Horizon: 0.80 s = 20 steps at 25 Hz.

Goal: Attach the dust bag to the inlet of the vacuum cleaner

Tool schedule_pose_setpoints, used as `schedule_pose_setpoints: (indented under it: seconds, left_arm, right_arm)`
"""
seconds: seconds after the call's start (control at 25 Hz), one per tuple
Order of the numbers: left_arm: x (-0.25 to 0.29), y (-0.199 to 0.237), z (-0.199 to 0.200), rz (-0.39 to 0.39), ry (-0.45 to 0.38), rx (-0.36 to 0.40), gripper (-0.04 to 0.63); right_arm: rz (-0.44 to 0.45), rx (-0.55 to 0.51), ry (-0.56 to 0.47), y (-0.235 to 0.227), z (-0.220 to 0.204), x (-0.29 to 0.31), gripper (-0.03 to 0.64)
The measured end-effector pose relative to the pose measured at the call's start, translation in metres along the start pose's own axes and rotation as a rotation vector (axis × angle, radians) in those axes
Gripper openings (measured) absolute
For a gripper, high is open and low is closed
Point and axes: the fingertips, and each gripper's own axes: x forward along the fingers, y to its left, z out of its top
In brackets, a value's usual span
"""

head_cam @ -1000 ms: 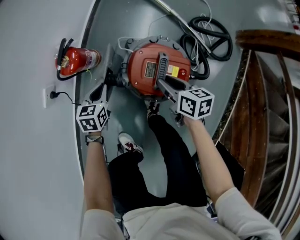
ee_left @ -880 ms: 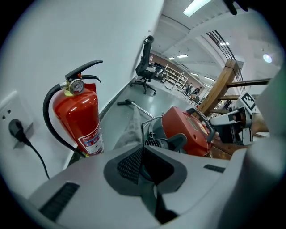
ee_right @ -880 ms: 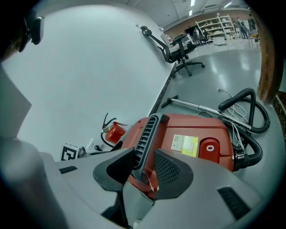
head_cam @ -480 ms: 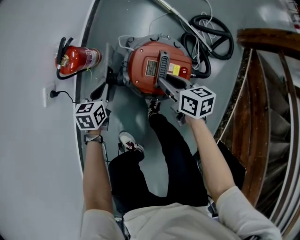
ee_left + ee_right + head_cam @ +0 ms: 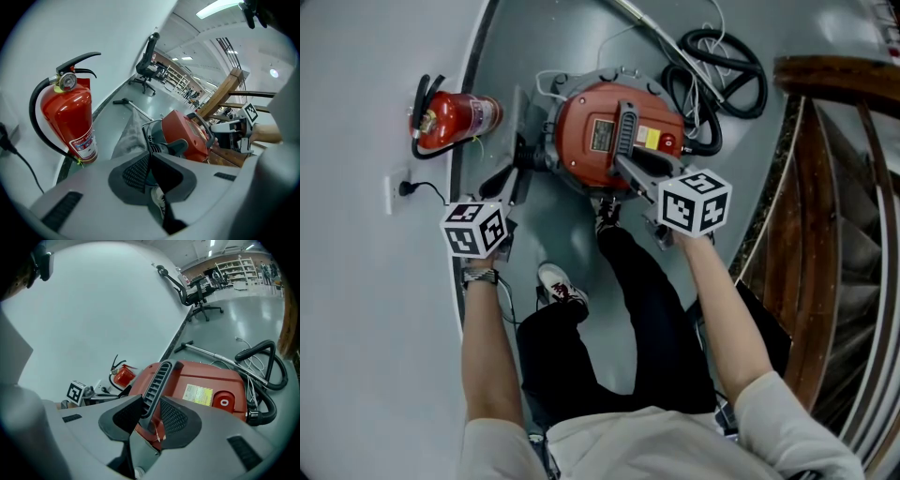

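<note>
Jaw changes first: my right gripper has just closed a little and now clamps the black handle of the vacuum cleaner. My left gripper has just been opening a touch, but its tips are practically together with nothing visible between. Its cube has tilted slightly; neither hand has travelled. So the body looks braced, bag not yet picked up. Grey cloth I take for the dust bag lies on the floor beside the dark inlet, unattached. Writing: yellow label and fire extinguisher sticker unreadable; red button shows a ring.
</note>
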Motion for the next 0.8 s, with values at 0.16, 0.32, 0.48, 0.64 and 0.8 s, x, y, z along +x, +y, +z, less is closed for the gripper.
schedule_pose_setpoints:
  seconds: [0.16,0.32,0.48,0.64,0.8]
  left_arm:
    - [0.0,-0.001,0.0,-0.032,0.017,0.017,0.017]
    - [0.0,-0.003,0.002,-0.045,0.007,0.005,0.017]
    - [0.003,-0.01,0.001,-0.056,0.006,0.007,0.02]
    - [0.005,-0.012,0.0,-0.065,0.009,0.011,0.02]
    - [0.005,-0.012,0.0,-0.072,0.008,0.007,0.02]
  right_arm:
    - [0.005,-0.004,0.0,0.0,0.0,0.0,0.128]
    - [0.007,-0.01,0.006,0.0,0.001,0.0,0.129]
    - [0.007,-0.017,0.015,0.0,0.0,0.0,0.129]
    - [0.008,-0.022,0.021,0.001,0.0,0.001,0.129]
    - [0.011,-0.028,0.026,0.001,0.0,0.001,0.129]
